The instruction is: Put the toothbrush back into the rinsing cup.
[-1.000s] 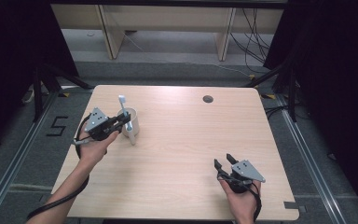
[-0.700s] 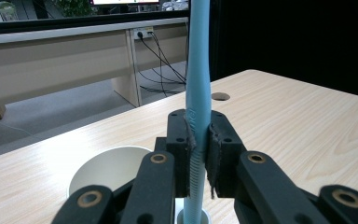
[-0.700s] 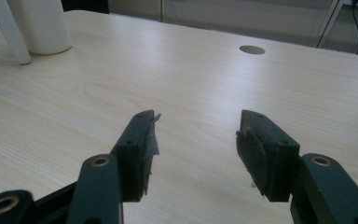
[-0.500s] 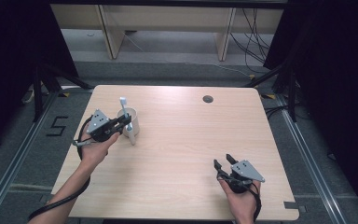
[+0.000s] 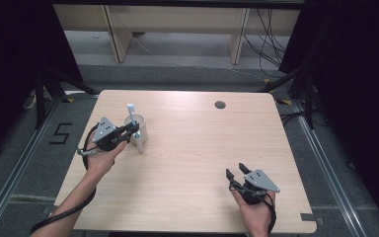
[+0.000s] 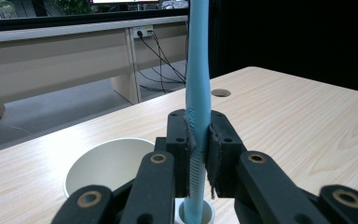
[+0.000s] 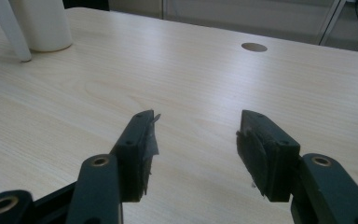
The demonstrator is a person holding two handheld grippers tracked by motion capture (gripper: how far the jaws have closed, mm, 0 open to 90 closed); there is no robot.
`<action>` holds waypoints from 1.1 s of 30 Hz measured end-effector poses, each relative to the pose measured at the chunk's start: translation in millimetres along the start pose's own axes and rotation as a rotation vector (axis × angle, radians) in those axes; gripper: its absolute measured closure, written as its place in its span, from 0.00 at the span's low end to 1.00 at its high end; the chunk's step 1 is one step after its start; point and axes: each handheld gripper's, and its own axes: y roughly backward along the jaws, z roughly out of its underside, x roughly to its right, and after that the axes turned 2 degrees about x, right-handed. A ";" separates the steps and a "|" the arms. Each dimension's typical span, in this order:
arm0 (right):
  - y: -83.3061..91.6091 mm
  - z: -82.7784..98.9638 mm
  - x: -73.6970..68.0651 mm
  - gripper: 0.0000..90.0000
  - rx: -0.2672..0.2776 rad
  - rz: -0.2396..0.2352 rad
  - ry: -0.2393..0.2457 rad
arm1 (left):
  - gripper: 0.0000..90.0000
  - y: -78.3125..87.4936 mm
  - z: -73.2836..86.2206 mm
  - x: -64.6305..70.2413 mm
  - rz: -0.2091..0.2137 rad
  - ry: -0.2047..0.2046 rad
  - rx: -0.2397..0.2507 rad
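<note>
My left gripper (image 5: 135,132) (image 6: 199,140) is shut on a light blue toothbrush (image 5: 130,109) (image 6: 198,70), which stands upright between its pads. The brush's pale lower end (image 7: 10,29) reaches down to the table right beside a white paper cup (image 5: 142,127) (image 6: 107,163) (image 7: 46,23), on the cup's near side. The cup stands upright on the left part of the wooden table (image 5: 192,148), and its inside looks empty in the left gripper view. Near the front right corner my right gripper (image 5: 237,170) (image 7: 196,140) rests low over bare wood, open, with nothing between its jaws.
A round cable hole (image 5: 220,104) (image 6: 220,92) (image 7: 254,46) sits in the tabletop near the far edge. Beyond the table stand a low wooden bench frame (image 5: 177,19) and loose cables on the floor. Dark curtains flank both sides.
</note>
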 end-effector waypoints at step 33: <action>-1.9 0.8 0.3 0.51 -0.008 -0.001 0.022 | 0.89 -5.3 18.6 -1.9 -0.001 0.008 -0.038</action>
